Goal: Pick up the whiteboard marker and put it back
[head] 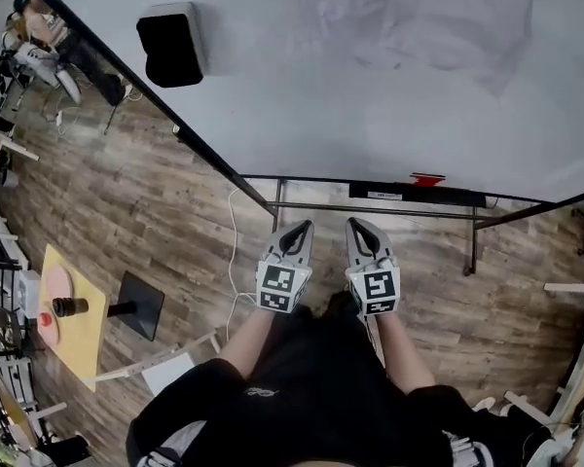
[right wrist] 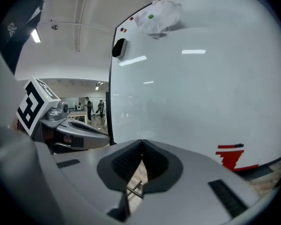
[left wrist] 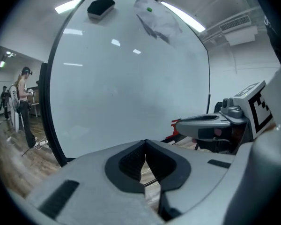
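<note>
A red marker-like thing [head: 428, 179] lies on the tray [head: 409, 194] at the foot of the whiteboard [head: 370, 76]. It also shows as a red shape [right wrist: 231, 155] low right in the right gripper view, and as a red edge [left wrist: 177, 124] in the left gripper view. My left gripper [head: 300, 227] and right gripper [head: 356, 224] hang side by side in front of the board, well short of the tray. Both are shut with nothing between the jaws. The left gripper's tips [left wrist: 145, 142] and the right gripper's tips [right wrist: 141, 142] meet in their own views.
A black eraser [head: 170, 45] sticks high on the board, and a crumpled white sheet [right wrist: 159, 15] is pinned near the top. The board's metal frame [head: 370, 208] stands on wood floor. A yellow-topped table [head: 75, 327] and a black base [head: 141, 303] are at left; people [left wrist: 23, 102] stand far off.
</note>
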A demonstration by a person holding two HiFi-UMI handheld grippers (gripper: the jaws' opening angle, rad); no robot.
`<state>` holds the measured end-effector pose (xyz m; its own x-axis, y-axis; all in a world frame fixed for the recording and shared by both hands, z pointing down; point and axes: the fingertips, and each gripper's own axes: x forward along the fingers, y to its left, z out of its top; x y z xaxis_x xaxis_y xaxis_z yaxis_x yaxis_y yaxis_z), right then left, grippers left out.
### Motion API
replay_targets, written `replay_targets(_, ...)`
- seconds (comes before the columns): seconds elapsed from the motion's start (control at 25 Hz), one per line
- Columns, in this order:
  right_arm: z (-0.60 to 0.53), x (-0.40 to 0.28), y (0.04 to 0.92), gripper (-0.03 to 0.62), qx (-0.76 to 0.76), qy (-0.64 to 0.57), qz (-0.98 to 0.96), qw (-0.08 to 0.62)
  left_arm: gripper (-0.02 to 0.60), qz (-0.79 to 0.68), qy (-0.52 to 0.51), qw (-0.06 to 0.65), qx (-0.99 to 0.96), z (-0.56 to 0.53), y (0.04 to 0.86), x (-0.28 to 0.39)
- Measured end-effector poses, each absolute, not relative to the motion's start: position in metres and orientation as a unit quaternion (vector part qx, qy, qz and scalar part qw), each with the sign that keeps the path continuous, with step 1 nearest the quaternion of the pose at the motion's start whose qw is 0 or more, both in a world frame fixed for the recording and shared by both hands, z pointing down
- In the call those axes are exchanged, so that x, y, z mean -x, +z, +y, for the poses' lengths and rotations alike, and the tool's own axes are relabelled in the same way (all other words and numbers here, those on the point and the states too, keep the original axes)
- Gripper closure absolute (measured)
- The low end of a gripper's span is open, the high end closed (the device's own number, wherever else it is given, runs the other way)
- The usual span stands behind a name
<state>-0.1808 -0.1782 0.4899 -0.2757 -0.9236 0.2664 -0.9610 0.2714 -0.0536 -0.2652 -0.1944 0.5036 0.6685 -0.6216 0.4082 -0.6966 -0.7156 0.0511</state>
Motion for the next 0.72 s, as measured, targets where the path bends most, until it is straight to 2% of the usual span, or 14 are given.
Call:
replay_targets(0.24, -0.149, 0.185, 0.471, 0.591, -0.652, 0.081, -0.748, 0.098, 0.574, -0.311, 0.135, 0.082, -0.937, -0.177, 0.487, 0.272)
replay_targets(0.4, -0.123, 0.179, 0.455, 0.591, -0.687, 0.082, -0.718, 0.069, 0.574, -0.273, 0.116, 0.074, -0.952, -0.165, 0.483, 0.266)
replay_targets(0.72, -0.089, 0.167, 0.418, 0.591, -0.703, 0.052, -0.706, 0.070, 0.574, -0.262, 0.095, 0.052, -0.959, -0.140, 0.435, 0.249)
